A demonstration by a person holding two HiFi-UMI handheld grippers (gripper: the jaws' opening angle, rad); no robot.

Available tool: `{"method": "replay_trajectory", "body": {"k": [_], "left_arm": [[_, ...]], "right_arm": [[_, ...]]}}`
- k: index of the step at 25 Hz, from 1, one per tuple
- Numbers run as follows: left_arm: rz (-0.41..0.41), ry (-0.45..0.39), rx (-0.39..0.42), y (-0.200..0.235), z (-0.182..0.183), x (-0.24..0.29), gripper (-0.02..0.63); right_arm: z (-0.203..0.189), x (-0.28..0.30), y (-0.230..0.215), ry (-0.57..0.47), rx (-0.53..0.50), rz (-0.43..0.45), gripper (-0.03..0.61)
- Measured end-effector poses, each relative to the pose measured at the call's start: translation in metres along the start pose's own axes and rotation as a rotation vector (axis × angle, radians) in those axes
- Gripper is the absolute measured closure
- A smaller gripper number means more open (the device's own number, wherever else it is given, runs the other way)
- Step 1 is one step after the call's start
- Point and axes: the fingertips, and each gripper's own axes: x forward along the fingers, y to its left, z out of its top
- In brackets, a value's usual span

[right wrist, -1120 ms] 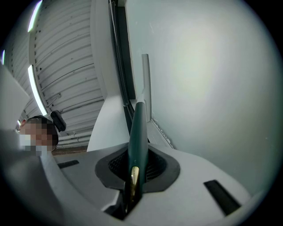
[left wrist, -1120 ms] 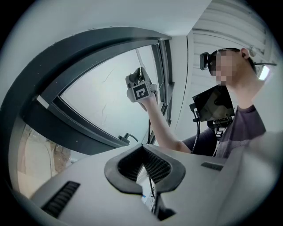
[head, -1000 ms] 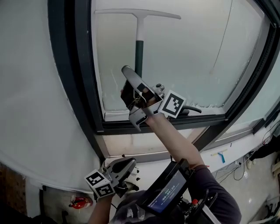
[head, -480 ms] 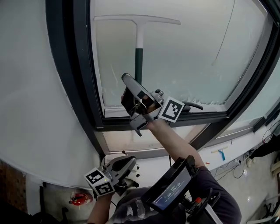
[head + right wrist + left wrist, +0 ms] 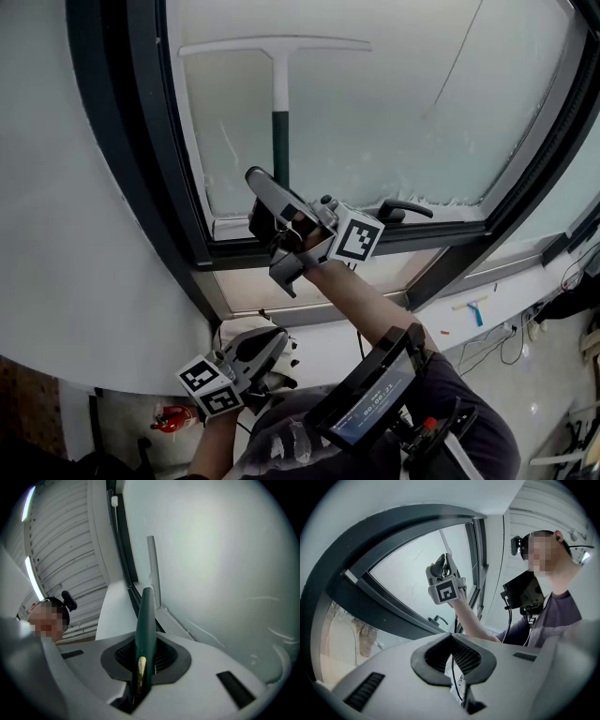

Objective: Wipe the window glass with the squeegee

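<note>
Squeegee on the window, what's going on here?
A person is wiping the window glass with a squeegee. The right gripper is shut on its green handle, holding it upright with the blade across the upper left part of the pane. The left gripper is shut and empty, held low below the window frame.

Pale wall left of a dark window frame; frosted glass glows with daylight; light floor below.
</note>
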Motion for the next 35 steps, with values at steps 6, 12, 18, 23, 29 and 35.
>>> {"method": "replay_trajectory", "body": {"k": [6, 12, 18, 23, 29, 35], "left_arm": [[-0.002, -0.002, -0.009, 0.008, -0.025, -0.005, 0.606], [0.003, 0.009, -0.017, 0.005, -0.02, -0.005, 0.606], [0.021, 0.01, -0.018, 0.003, -0.01, -0.004, 0.606], [0.06, -0.004, -0.038, 0.007, -0.008, -0.016, 0.606], [0.079, 0.003, -0.043, 0.018, -0.009, -0.017, 0.606], [0.081, 0.002, -0.03, 0.012, -0.017, -0.024, 0.606]], "right_arm": [[-0.029, -0.024, -0.006, 0.009, 0.022, 0.003, 0.545], [-0.035, -0.03, -0.009, 0.006, 0.04, -0.023, 0.545], [-0.037, -0.034, -0.011, -0.003, 0.059, -0.033, 0.545], [-0.044, -0.04, -0.014, -0.01, 0.076, -0.041, 0.545], [-0.054, -0.054, -0.029, -0.017, 0.103, -0.061, 0.543], [-0.076, -0.073, -0.024, -0.001, 0.118, -0.079, 0.543]]}}
